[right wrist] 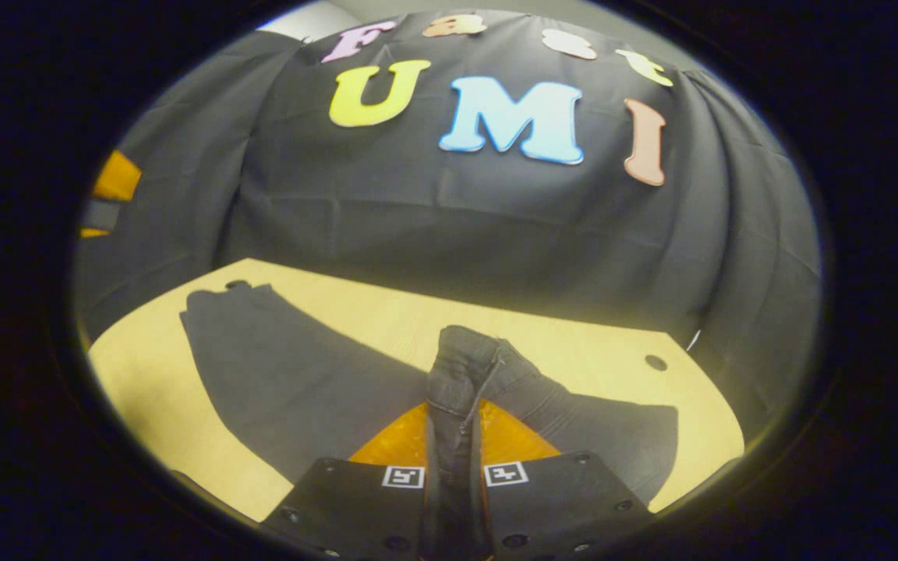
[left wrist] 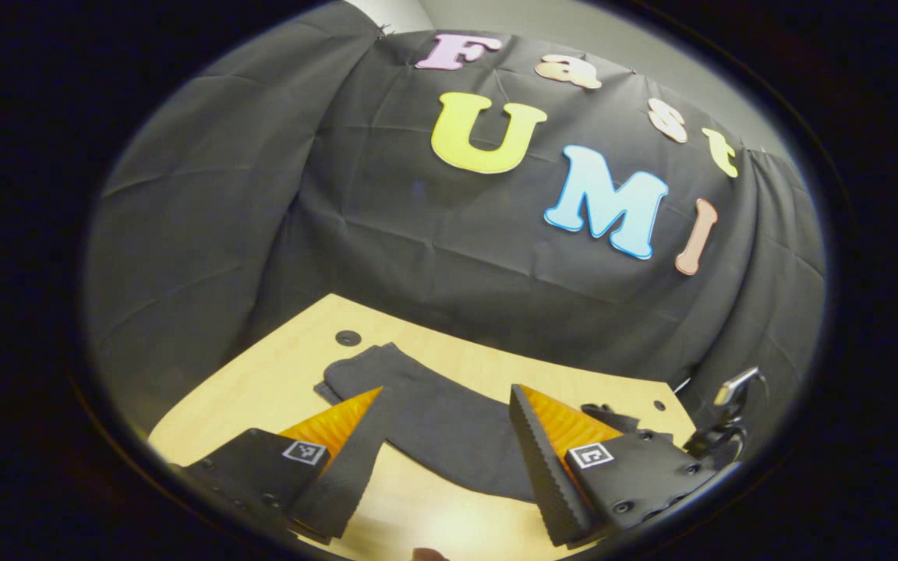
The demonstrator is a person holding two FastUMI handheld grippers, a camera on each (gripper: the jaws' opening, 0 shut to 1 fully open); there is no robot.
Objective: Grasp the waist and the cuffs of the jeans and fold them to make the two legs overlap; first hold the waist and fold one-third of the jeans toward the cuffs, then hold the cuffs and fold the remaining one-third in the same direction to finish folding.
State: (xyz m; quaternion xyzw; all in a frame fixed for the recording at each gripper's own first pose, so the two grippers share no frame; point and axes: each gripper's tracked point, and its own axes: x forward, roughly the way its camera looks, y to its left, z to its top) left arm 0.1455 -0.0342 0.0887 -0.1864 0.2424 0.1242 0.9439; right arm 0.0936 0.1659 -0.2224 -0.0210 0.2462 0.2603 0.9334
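Right claw (right wrist: pixel 453 444) clenched on a bunched fold of the jeans (right wrist: pixel 293 382), cloth rising between its fingers; rest lies flat on the table (right wrist: pixel 387 312) ahead. Left claw (left wrist: pixel 445 436) released, jaws wide, over jeans. No readable labels on jeans.

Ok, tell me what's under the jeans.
The jeans lie spread on the light wooden table, which shows bare all round them. The right gripper pinches up a bunched fold. Whatever lies beneath the flat cloth is covered.
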